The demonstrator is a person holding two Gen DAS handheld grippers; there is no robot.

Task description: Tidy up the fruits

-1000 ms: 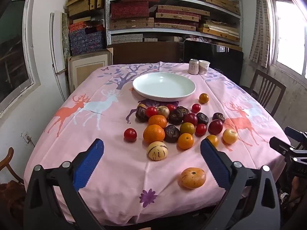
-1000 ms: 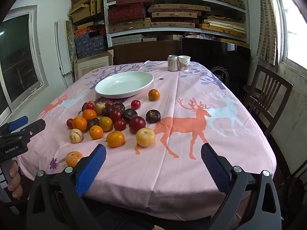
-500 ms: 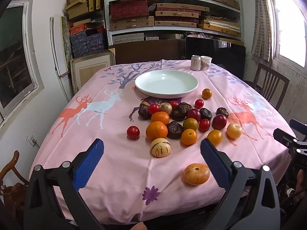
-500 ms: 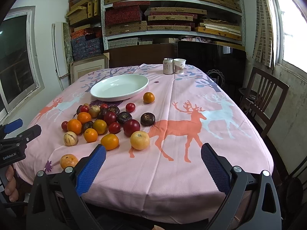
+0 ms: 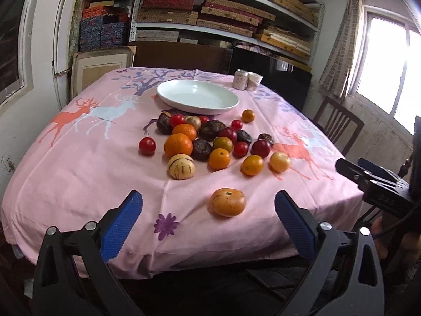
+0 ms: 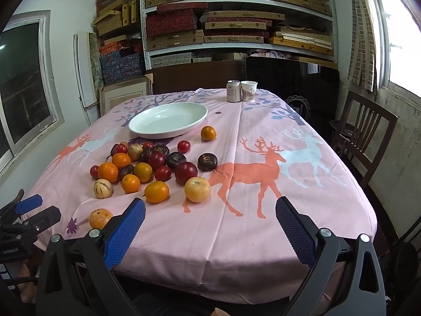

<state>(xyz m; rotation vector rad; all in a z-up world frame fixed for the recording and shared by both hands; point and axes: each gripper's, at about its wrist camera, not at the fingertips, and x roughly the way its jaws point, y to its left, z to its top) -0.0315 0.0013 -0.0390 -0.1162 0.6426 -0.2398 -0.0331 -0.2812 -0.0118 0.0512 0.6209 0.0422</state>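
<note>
Several fruits lie loose on a pink tablecloth point(image 5: 79, 173): oranges, red tomatoes, dark purple fruits, a striped pale melon point(image 5: 181, 166) and an orange striped fruit point(image 5: 227, 201) nearest the front edge. An empty white plate point(image 5: 197, 96) stands behind the pile; it also shows in the right wrist view point(image 6: 168, 120). My left gripper point(image 5: 208, 205) is open and empty at the near table edge, just in front of the orange striped fruit. My right gripper point(image 6: 210, 210) is open and empty at the near edge, in front of a yellow fruit point(image 6: 197, 189).
A can point(image 6: 233, 91) and a paper cup point(image 6: 248, 91) stand at the table's far edge. A wooden chair point(image 6: 365, 137) stands at the right side. Shelves of boxes point(image 6: 231, 21) fill the back wall. The left gripper also shows in the right wrist view point(image 6: 29, 210).
Both grippers have moved forward and a little higher toward the table; the fruits now look closer. Nothing on the table has moved. Both stay open.
</note>
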